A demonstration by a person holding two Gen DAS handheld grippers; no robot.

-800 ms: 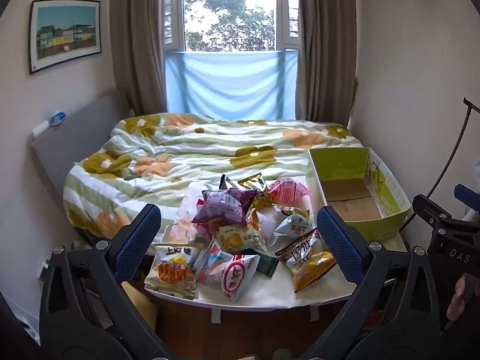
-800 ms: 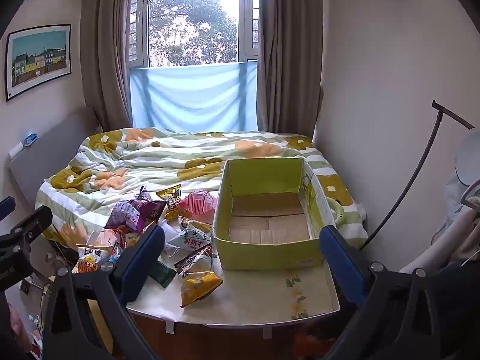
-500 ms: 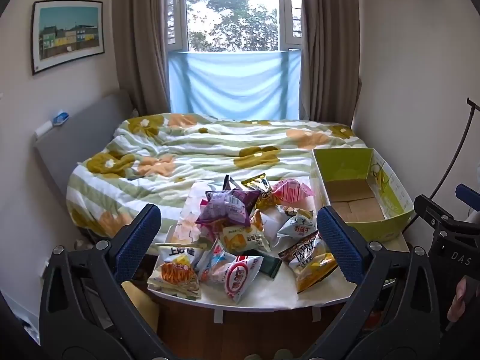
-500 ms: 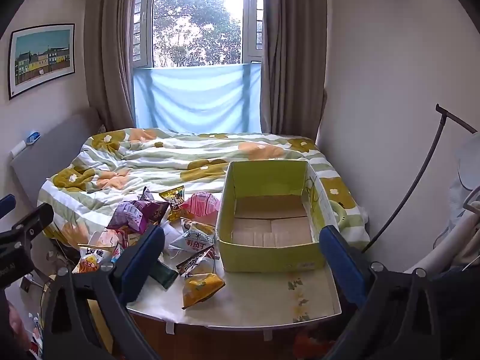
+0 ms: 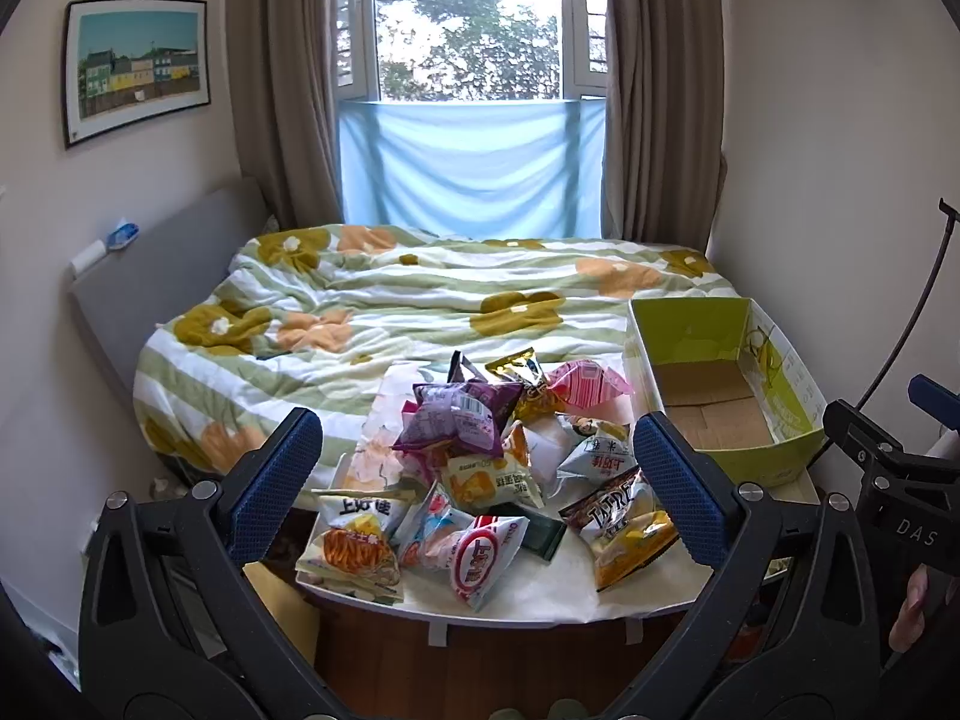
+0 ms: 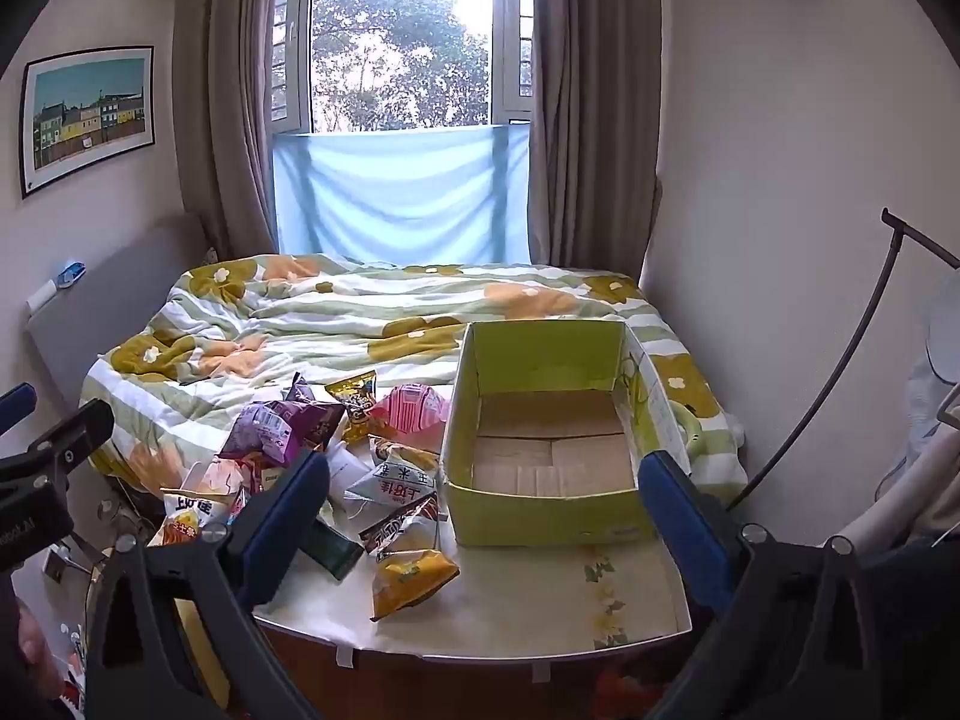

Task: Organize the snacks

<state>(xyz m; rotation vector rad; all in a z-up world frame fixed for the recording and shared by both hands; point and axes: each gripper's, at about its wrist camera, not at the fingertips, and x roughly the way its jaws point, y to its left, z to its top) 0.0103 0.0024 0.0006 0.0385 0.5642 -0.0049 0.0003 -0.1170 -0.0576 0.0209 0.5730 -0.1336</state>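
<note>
Snacks point(image 5: 480, 480) piled on table point(image 6: 540, 612), left of empty green box point(image 6: 546, 432). Left gripper point(image 5: 474, 474) faces pile, nearer. Right gripper point(image 6: 480, 498) faces box. Both wide apart, holding nothing.

Left gripper point(image 5: 477, 483) and right gripper point(image 6: 483, 513) both level, side by side, fingers spread wide, nothing between them

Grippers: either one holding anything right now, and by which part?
Nothing held. Left gripper and right gripper are both open and empty, above the table, clear of the snacks.
</note>
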